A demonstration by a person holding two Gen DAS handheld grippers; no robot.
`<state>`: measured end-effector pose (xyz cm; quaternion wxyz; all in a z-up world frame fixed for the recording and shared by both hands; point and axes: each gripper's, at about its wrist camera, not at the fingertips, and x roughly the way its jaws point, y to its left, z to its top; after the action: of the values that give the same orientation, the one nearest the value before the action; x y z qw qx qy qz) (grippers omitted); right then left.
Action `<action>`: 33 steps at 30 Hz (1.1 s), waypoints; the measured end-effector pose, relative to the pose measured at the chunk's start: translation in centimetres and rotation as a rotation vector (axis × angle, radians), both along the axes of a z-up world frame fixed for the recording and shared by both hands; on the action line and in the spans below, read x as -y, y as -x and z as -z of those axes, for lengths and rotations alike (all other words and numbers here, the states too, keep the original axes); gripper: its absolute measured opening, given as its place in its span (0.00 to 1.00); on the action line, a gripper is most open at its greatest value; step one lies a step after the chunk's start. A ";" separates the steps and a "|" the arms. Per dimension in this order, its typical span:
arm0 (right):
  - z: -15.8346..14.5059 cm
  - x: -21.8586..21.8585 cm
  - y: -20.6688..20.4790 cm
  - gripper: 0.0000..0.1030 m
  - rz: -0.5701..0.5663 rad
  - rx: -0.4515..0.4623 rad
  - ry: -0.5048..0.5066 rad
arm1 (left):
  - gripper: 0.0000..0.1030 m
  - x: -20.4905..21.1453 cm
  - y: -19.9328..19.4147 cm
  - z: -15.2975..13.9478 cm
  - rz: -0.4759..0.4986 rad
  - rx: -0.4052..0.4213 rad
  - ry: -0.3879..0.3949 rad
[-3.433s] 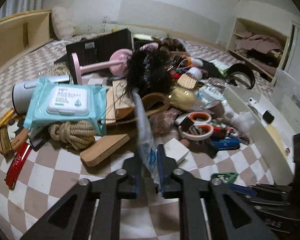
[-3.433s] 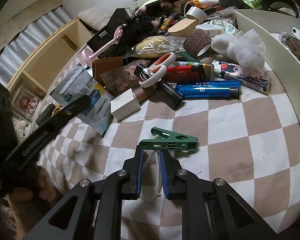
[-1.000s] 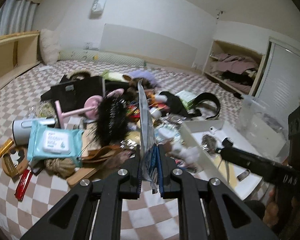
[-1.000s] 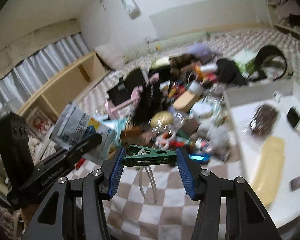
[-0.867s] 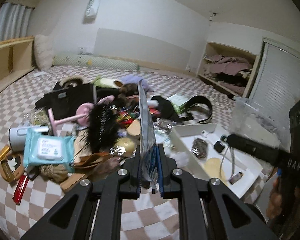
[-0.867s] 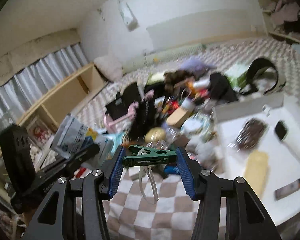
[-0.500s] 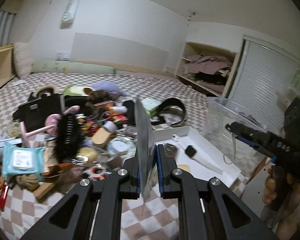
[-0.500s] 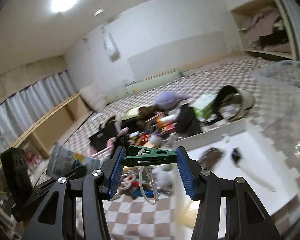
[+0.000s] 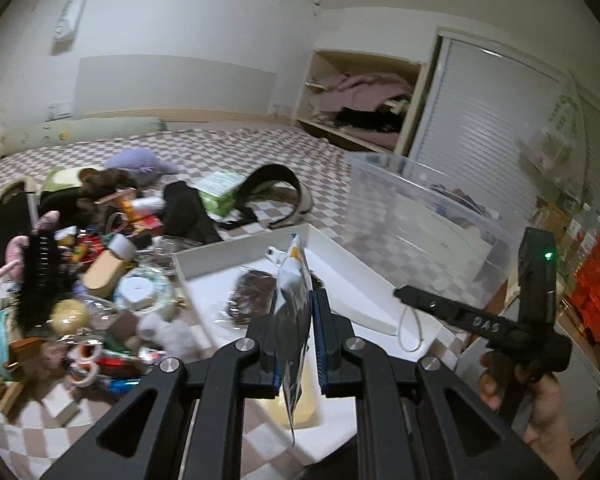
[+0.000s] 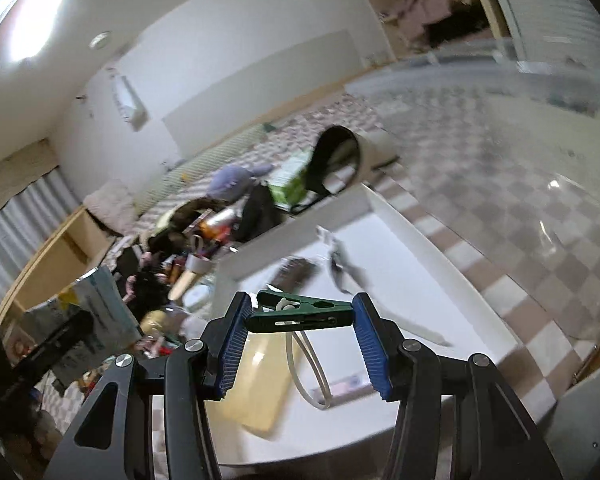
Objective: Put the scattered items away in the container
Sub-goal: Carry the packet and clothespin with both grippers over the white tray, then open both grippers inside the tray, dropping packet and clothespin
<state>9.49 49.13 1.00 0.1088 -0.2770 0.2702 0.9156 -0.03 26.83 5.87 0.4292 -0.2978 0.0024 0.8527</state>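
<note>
Above the white tray, a flat packet is held edge-on and upright, clamped between the blue pads of the left gripper. Its lower corner hangs down past the pads, over a yellow item lying in the tray. A dark brown bag is also seen in the tray, beyond the packet.

A green clip is gripped lengthwise between the pads of the right gripper, one end against each pad, and a white loop dangles from it. The clip is likewise held over the tray, above its bare floor beside the yellow item.

To the left of the tray, a clutter pile is spread on the checked cover. A clear bin stands just beyond the tray's far side. The right gripper is visible at the right of the left view, over the tray's edge.
</note>
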 end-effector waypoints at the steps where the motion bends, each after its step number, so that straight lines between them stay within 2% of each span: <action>1: 0.4 -0.4 -0.2 0.51 0.006 0.006 0.006 | 0.12 -0.7 -0.1 0.1 0.011 0.005 0.003; 8: 2.4 -2.5 -0.8 0.51 0.032 0.035 0.042 | 0.12 -4.2 -0.1 1.2 0.054 0.033 0.020; 14: 3.4 -2.5 -0.2 0.52 -0.009 0.069 0.042 | 0.12 -6.8 0.4 2.7 0.074 0.067 0.059; 21: 4.7 -0.4 2.1 0.52 -0.113 0.160 -0.048 | 0.12 -9.2 1.3 4.3 0.080 0.101 0.116; 27: 5.6 0.4 3.7 0.51 -0.150 0.237 -0.133 | 0.12 -10.8 2.3 4.9 0.086 0.112 0.158; 31: 6.0 0.5 4.3 0.52 -0.168 0.271 -0.154 | 0.12 -12.2 3.1 5.2 0.111 0.126 0.186; 33: 6.2 0.7 4.3 0.67 -0.161 0.285 -0.172 | 0.12 -13.0 3.3 5.4 0.126 0.123 0.207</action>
<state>5.18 48.46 -5.18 0.0954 -0.4146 0.1499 0.8925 -3.30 39.81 0.51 0.4480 -0.3915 0.0829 0.7995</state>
